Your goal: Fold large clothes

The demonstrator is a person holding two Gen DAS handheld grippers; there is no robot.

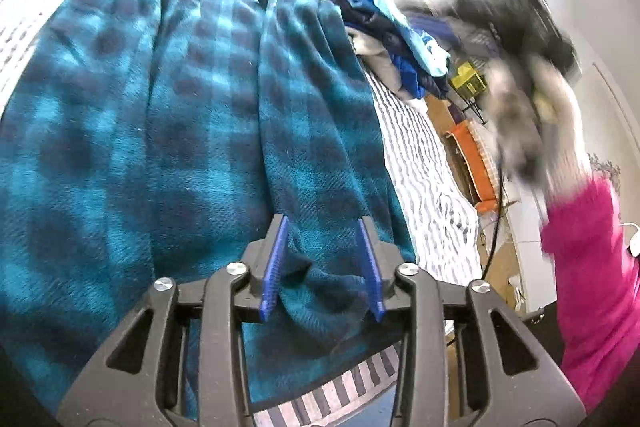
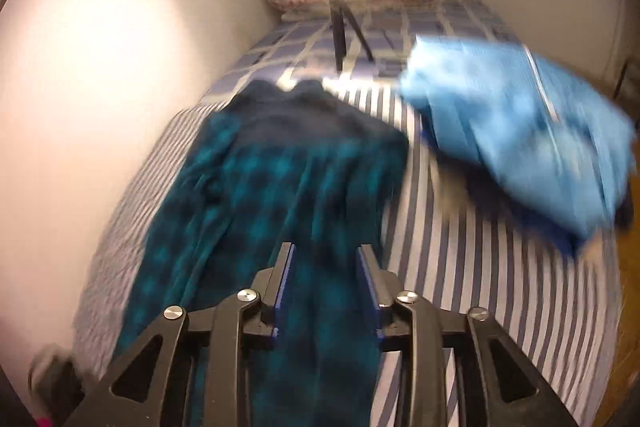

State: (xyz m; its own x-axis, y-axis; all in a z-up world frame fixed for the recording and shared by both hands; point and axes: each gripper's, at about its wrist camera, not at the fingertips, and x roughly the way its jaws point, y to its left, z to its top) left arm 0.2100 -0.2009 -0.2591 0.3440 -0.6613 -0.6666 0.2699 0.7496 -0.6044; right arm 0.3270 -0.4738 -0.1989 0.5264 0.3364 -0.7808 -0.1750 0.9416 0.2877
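A large teal and dark-blue plaid fleece garment [image 1: 160, 107] lies spread lengthwise on the striped bed sheet [image 1: 420, 155]. My left gripper [image 1: 323, 223] is low over its near hem. The jaws stand apart, and a raised fold of the fleece sits between the blue pads [image 1: 276, 267] without being pinched. In the right wrist view the same garment [image 2: 280, 179] runs away from me, dark collar end farthest. My right gripper [image 2: 326, 249] hovers open above its lower part, nothing between the fingers. That view is blurred.
A pile of blue and white clothes [image 1: 400, 39] sits on the bed to the right of the garment, light blue on top [image 2: 520, 147]. A ring light on a tripod [image 2: 340, 35] stands at the bed's far end. A wall [image 2: 100, 67] runs along the left. A person's pink sleeve [image 1: 592, 267] is at right.
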